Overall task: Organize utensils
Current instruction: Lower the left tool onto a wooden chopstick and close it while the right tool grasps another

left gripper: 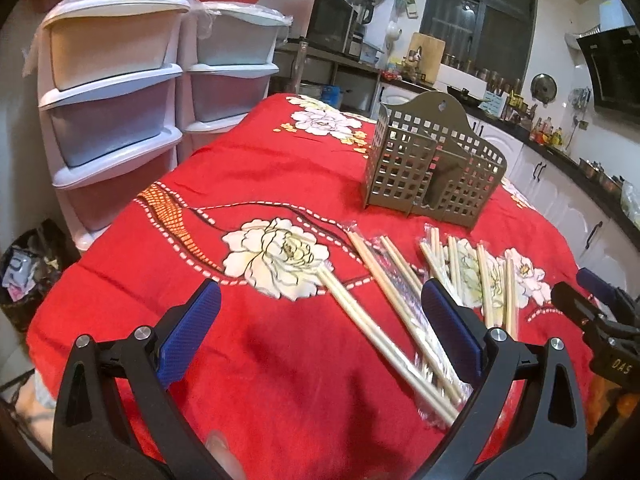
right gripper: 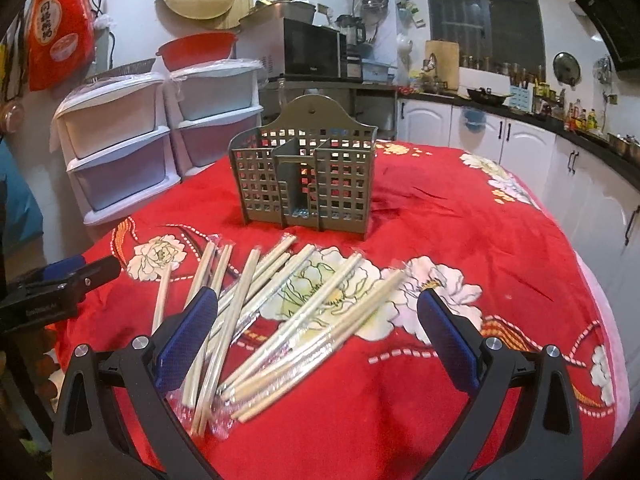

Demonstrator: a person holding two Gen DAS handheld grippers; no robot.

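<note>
— What are the tongs doing?
— The left tongs (left gripper: pixel 320 332) are hanging spread wide, gripping nothing; the right tongs (right gripper: pixel 318 334) are doing likewise.
— And the chopsticks (right gripper: pixel 280 312)?
— They are lying in clear wrappers, scattered near on the table's red flowered cloth (right gripper: pixel 460 216).
— The holder (right gripper: pixel 306 184)?
— It is standing upright just beyond them, farther back.

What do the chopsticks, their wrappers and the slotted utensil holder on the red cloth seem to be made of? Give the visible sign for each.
Chopsticks: probably bamboo or pale wood, matt; plain tan sticks without shine.
Wrappers: thin clear plastic film; crinkled, glinting, sticks visible through it.
Utensil holder: likely moulded plastic, dull olive-grey; even square cut-outs and uniform colour, though painted metal is possible.
</note>
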